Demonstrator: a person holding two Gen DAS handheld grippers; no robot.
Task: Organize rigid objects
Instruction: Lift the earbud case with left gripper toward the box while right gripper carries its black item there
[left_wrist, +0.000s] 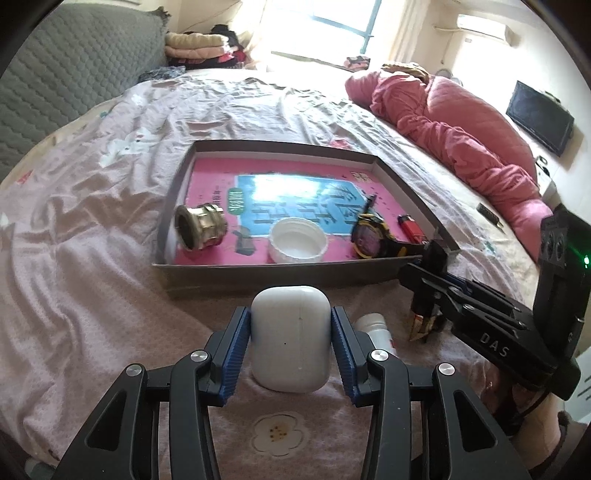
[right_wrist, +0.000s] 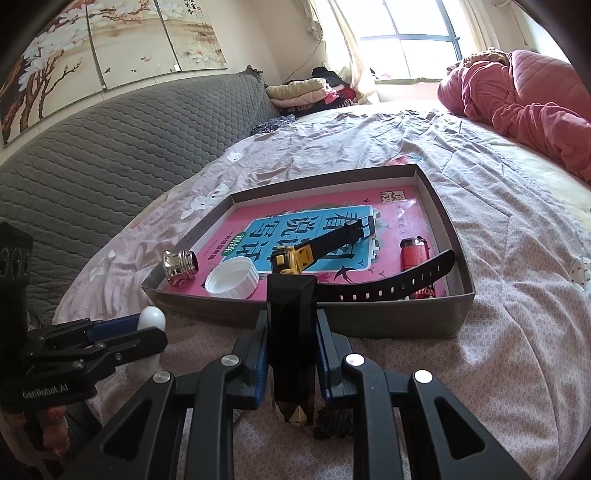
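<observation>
Your left gripper is clamped on the white earbud case, and the shallow box lies just ahead of its fingertips. Your right gripper pinches an upright black faceted stick at the box's near wall, about equally close; its long axis points up.

The right gripper clamped a black pencil-shaped block before the grey tray, which held a watch, white cap, metal fitting and red lighter.
</observation>
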